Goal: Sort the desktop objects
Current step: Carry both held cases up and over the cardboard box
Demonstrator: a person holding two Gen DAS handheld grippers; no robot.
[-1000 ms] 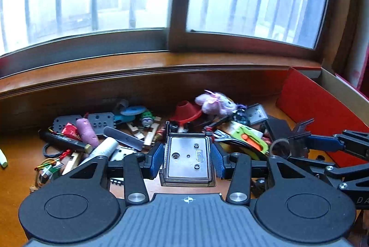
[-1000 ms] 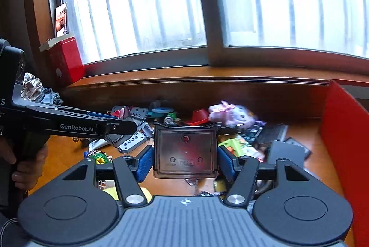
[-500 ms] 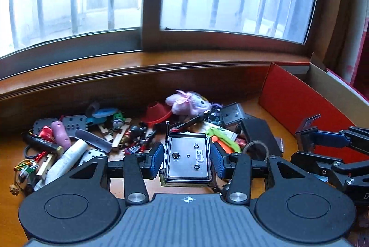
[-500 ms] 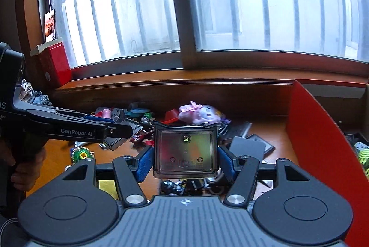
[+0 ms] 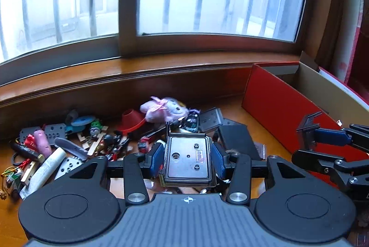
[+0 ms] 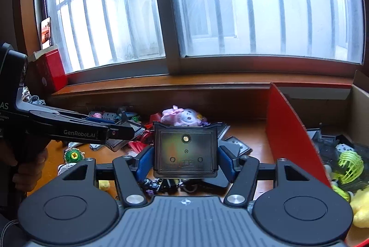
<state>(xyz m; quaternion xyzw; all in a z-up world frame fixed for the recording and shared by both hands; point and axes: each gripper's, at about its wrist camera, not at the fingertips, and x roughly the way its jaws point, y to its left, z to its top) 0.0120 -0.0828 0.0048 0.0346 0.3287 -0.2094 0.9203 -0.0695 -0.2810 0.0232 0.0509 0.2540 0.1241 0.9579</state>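
Note:
My left gripper (image 5: pixel 187 157) is shut on a grey metal mounting plate (image 5: pixel 188 160), held above the pile of small objects (image 5: pixel 96 136) on the wooden desk. My right gripper (image 6: pixel 185 150) is shut on a black mounting plate (image 6: pixel 185 150), held near the red cardboard box (image 6: pixel 290 131). The right gripper with its plate also shows at the right of the left wrist view (image 5: pixel 309 134). The left gripper shows at the left of the right wrist view (image 6: pixel 122 131).
The pile holds a pink plush toy (image 5: pixel 166 108), a red funnel (image 5: pixel 131 119), a white tube (image 5: pixel 46 166) and black plates (image 5: pixel 237 138). The box (image 5: pixel 276 104) stands at the right and holds a green wire ball (image 6: pixel 350 164) and a yellow plush (image 6: pixel 362 207). The windowsill runs behind.
Both grippers have swung to the right with their plates. The red box has come closer and its inside now shows in the right wrist view.

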